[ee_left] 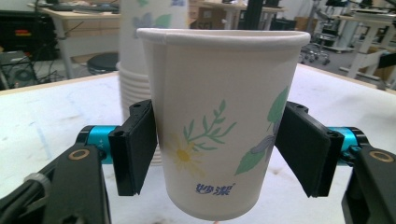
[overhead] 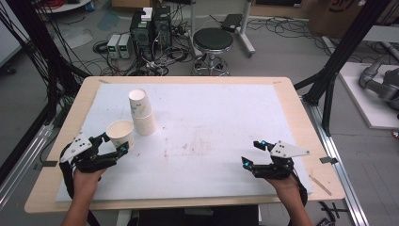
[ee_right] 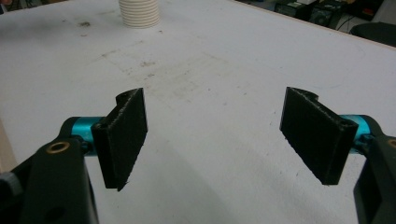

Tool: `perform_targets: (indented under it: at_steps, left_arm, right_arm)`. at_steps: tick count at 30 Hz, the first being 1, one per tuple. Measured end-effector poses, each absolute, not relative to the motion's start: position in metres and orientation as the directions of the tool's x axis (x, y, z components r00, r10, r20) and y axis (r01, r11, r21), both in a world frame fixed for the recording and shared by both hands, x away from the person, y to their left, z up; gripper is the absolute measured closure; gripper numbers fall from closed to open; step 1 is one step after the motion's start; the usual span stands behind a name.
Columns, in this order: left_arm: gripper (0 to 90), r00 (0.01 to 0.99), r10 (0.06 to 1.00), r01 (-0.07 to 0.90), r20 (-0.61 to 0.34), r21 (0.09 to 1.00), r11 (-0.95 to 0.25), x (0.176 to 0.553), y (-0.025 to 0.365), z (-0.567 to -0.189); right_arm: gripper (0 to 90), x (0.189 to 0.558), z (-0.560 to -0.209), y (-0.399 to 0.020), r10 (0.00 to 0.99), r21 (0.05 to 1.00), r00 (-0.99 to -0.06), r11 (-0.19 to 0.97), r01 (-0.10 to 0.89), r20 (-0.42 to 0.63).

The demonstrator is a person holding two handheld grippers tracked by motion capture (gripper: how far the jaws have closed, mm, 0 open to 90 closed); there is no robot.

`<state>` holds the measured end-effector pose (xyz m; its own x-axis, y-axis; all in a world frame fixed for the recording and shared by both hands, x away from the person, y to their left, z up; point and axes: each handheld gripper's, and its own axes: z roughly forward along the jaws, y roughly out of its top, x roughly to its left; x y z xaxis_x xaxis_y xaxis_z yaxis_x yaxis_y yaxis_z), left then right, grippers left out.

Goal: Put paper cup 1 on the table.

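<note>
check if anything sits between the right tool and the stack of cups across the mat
Nothing visible does. The right tool has open, empty jaws, and only bare, stained white mat lies between it and the cup stack. The single cup is off to the side, gripped by the left tool.

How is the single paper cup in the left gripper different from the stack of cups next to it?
The single cup is one cup gripped between the left gripper fingers; the stack of cups has several nested cups and stands free on the white mat. The stack rises taller than the single cup. Both are upright, white inside, with a leafy print.
</note>
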<state>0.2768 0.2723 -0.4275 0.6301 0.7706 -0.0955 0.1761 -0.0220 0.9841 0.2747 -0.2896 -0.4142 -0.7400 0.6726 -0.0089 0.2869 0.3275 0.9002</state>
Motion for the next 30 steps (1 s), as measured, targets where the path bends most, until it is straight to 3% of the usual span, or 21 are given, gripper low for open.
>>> perform_targets:
  at_steps: [15, 30]
  left_arm:
    - [31.0, 0.493, 0.867, 0.302, -0.075, 0.949, -0.09, 0.287, 0.289, -0.449]
    - [31.5, 0.44, 0.895, 0.401, -0.069, 0.907, -0.127, 0.283, 0.288, -0.456]
  right_arm:
    - [24.0, 0.273, -0.414, -0.287, 0.662, 0.898, -0.749, 0.338, 0.281, -0.014]
    - [24.0, 0.272, -0.414, -0.287, 0.656, 0.898, -0.755, 0.34, 0.279, -0.014]
